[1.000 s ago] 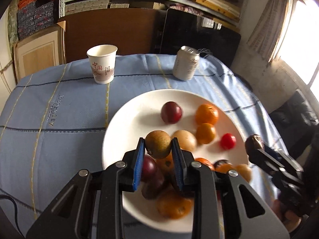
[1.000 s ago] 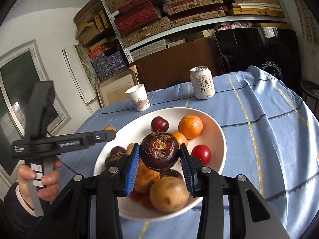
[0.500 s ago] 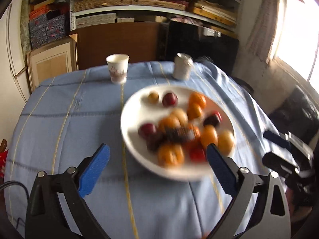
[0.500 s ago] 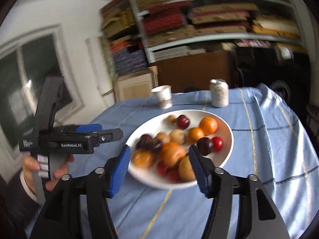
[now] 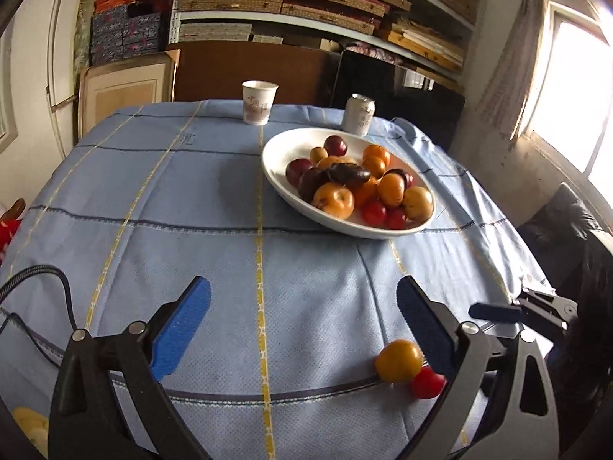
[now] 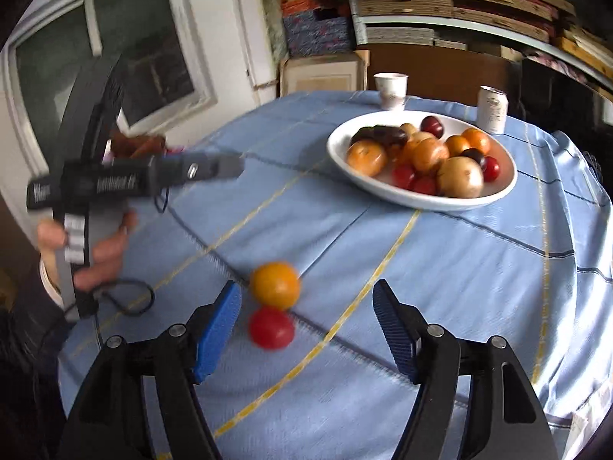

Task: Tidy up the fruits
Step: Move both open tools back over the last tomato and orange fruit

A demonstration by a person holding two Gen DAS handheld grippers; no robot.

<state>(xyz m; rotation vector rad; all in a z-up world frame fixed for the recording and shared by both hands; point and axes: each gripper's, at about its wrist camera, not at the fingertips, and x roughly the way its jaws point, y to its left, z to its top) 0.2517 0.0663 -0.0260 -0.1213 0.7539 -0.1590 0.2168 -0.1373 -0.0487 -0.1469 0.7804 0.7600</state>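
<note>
- A white bowl [image 5: 346, 226] stands on the blue tablecloth [image 5: 191, 211] and is heaped with fruit: oranges, dark red plums, small red tomato-like fruits, tan round fruits and one dark purple-brown piece lying across the top of the pile.
- In the bowl's near end a large yellow-orange fruit [image 5: 334, 200] with a small stem dimple sits against the rim; beside it lie two small red fruits and a tan one [image 5: 418, 203].
- Beyond the bowl, a white paper cup [image 5: 259, 102] stands upright; what it holds cannot be seen.
- A pale drink can [image 5: 359, 115] stands upright just behind the bowl's far rim.
- Two fruits lie on the cloth well apart from the bowl, on its near side: an orange fruit [image 6: 275, 285], round and smooth, and a smaller red fruit [image 6: 271, 327], glossy; the two touch each other.
- The left gripper [image 5: 302, 314] hangs over bare cloth on the near side of the bowl, its blue pads spread wide with nothing between them; the loose orange and red fruits sit by its right finger.
- The right gripper [image 6: 306, 322] has just been opening; its jaws stand apart, the red fruit lying between them close to the left pad, with neither pad seen pressing on it.
- A person's hand [image 6: 94, 247] holds the left gripper's handle, to the left of the bowl in the right wrist view.
</note>
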